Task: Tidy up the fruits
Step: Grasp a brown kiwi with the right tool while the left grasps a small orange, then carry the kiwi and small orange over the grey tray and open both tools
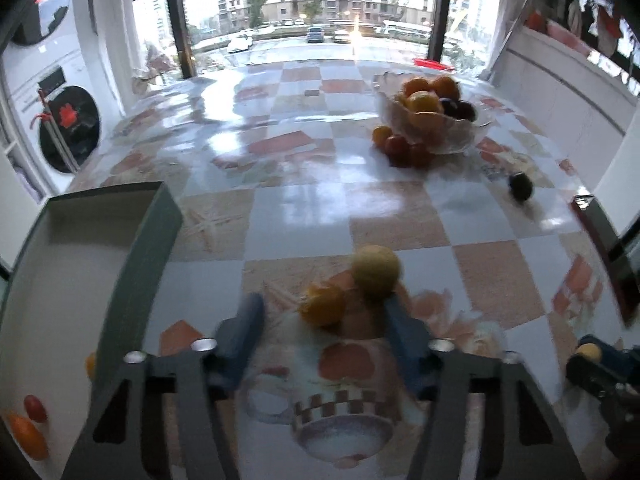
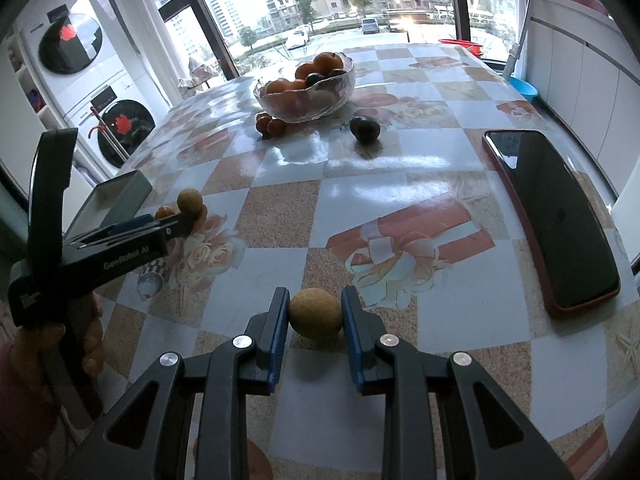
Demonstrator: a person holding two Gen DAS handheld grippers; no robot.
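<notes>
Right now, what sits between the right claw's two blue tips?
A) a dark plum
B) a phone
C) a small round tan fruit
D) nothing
C: in the right wrist view the right claw has its blue tips closed against a small round tan fruit on the table.

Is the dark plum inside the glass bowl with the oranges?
No, the loose dark plum sits on the tablecloth beside the glass bowl.

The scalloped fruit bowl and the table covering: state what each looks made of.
The scalloped clear bowl looks like pressed glass, possibly clear plastic: fruit shows through its ribbed wall and the rim glints. The checked floral table covering looks like glossy vinyl or oilcloth: it carries a printed pattern and mirrors the window light in bright patches.
</notes>
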